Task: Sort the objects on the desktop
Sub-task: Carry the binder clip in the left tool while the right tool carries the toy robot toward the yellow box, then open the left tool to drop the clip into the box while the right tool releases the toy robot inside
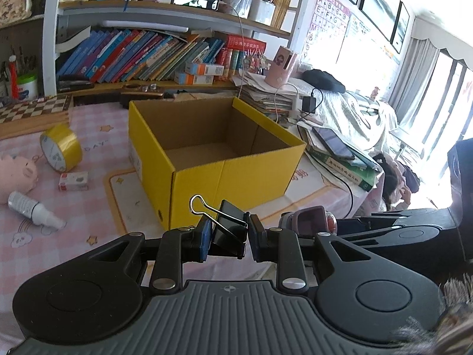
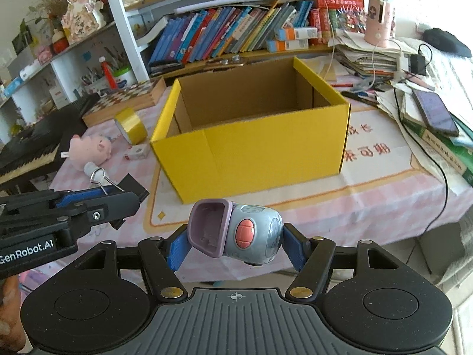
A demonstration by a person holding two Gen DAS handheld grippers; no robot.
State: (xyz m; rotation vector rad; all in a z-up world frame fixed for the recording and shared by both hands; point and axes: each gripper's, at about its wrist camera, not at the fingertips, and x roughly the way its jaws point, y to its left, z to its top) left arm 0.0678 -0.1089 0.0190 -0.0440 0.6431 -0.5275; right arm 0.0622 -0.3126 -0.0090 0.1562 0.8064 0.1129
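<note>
My left gripper [image 1: 228,238] is shut on a black binder clip [image 1: 230,227] with silver wire handles, held above the table's near edge in front of the open yellow cardboard box [image 1: 236,177]. It also shows at the left of the right wrist view [image 2: 118,198]. My right gripper [image 2: 233,245] is shut on a grey and purple toy robot [image 2: 236,232] with a red button, in front of the same box [image 2: 251,153]. The toy also shows in the left wrist view [image 1: 307,222]. The box's inside looks empty.
On the pink checked cloth left of the box lie a yellow tape roll [image 1: 60,146], a pink plush pig [image 1: 17,174], a small white spray bottle [image 1: 32,208] and a small red and white box [image 1: 73,181]. Books, a phone [image 2: 434,112] and cables are stacked at the right.
</note>
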